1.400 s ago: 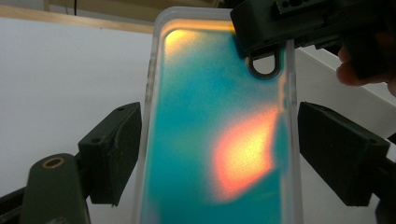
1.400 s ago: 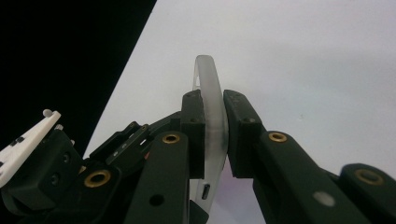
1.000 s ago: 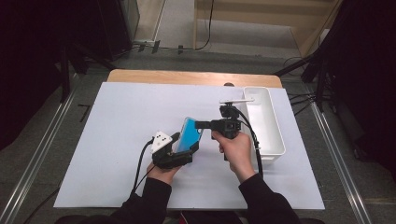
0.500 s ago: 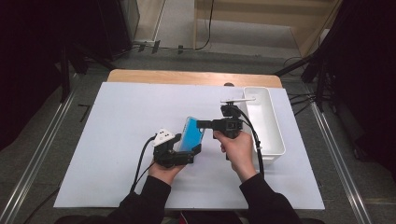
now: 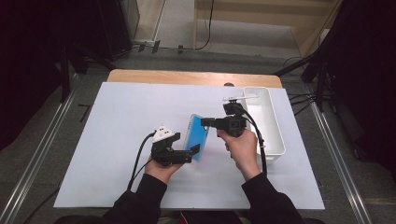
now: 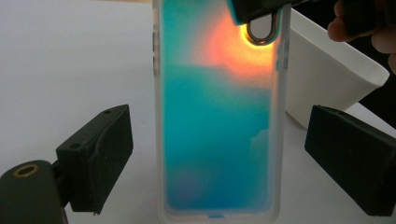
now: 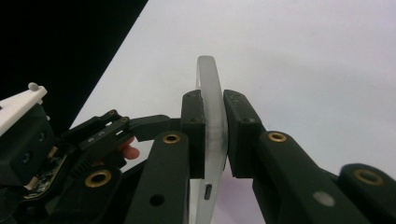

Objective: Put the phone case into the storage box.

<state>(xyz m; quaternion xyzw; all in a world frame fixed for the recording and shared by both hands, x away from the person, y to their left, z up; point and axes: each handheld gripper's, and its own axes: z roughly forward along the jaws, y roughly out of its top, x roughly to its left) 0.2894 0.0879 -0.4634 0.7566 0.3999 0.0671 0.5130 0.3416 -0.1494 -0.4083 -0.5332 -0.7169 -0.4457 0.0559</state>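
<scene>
My left claw (image 6: pixel 219 158) has just been opening off the phone case (image 5: pixel 195 136); my right claw (image 7: pixel 215 135) clamps its top edge beside the white bin (image 5: pixel 273 122), carrying it alone.

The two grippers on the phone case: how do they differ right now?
The right gripper is shut on the phone case, pads pinching its edge near the camera cutout; the left gripper stands open, its jaws having just widened, each clear of the case's long sides. In the high view the right gripper is at the case's far end, the left gripper at its near end. Both are hand-held over the white sheet.
</scene>
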